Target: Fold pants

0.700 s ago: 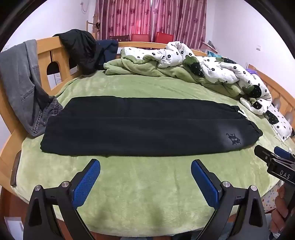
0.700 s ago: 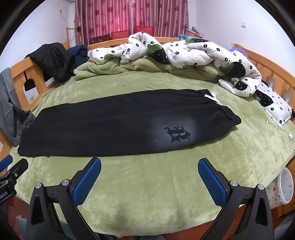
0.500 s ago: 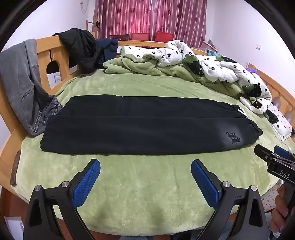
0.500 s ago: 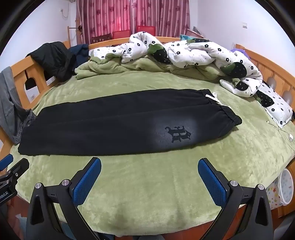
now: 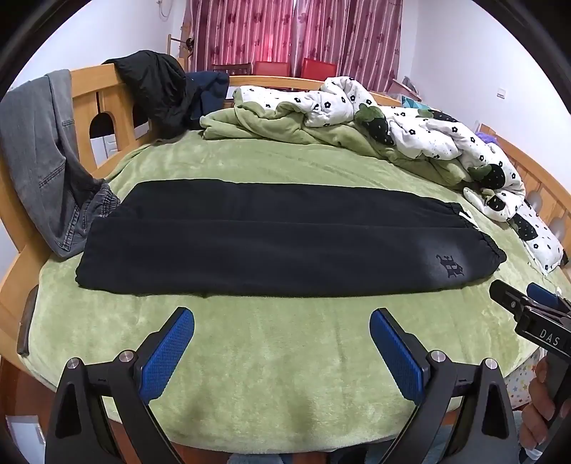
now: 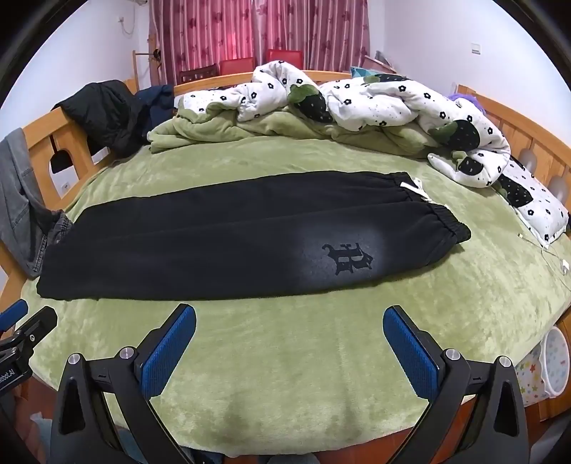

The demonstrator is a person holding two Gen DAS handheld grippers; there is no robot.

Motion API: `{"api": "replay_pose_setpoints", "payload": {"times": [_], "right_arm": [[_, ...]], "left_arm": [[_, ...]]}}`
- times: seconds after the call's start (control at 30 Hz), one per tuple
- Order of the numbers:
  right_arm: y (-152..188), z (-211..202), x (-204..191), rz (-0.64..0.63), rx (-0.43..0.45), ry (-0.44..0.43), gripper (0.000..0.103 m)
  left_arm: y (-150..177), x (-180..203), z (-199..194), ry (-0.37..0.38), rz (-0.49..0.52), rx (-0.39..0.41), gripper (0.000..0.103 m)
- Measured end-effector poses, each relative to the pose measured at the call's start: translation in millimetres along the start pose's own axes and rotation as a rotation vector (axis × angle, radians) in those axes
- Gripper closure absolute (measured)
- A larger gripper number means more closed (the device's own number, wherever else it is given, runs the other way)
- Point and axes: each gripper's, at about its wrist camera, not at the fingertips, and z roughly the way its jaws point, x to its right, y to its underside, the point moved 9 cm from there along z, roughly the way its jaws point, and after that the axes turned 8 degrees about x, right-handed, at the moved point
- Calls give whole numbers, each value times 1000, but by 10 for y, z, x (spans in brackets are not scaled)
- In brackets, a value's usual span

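Both claws are up front at my end of the bed. Left gripper (image 5: pixel 282 326) has its jaws spread as wide as they go, blue pads (image 5: pixel 166 357) out to either side, nothing between them but green blanket (image 5: pixel 285 374). Right gripper (image 6: pixel 289 323) is the same deal: fully spread, holding nothing, hanging over the blanket's near edge. In the left view I can see the right one poking in at the right side with a hand (image 5: pixel 540 403) wrapped around its handle.

Just past the claws, the pants (image 5: pixel 271 242) lie flat across the blanket, black, already folded lengthwise with one leg on the other. Neither claw touches them. Waistband is at the right end with a white drawstring (image 6: pixel 415 187) sticking out, and a dark logo (image 6: pixel 348 257) sits on a faded patch near that end. The cuffs are at the left end.

Left of the pants, grey jeans (image 5: pixel 46 160) hang over the wooden bed frame (image 5: pixel 85 103), the bottom bunched just beside the cuffs. Beyond the pants, a rumpled quilt (image 6: pixel 374 103), white with black flowers and a green underside, is heaped along the far side. A black jacket (image 5: pixel 157 89) is draped on the frame at far left. Behind it all, pink curtains (image 6: pixel 257 32).
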Motion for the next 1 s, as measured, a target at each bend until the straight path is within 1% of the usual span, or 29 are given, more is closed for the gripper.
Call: {"api": "replay_pose_setpoints", "payload": {"times": [0.3, 1.0], "right_arm": [[22, 9, -40, 0, -2, -1, 0], [31, 23, -41, 2, -5, -6, 0]], "left_arm": [[14, -20, 37, -1, -11, -14, 3], [45, -23, 47, -4, -10, -14, 3]]}}
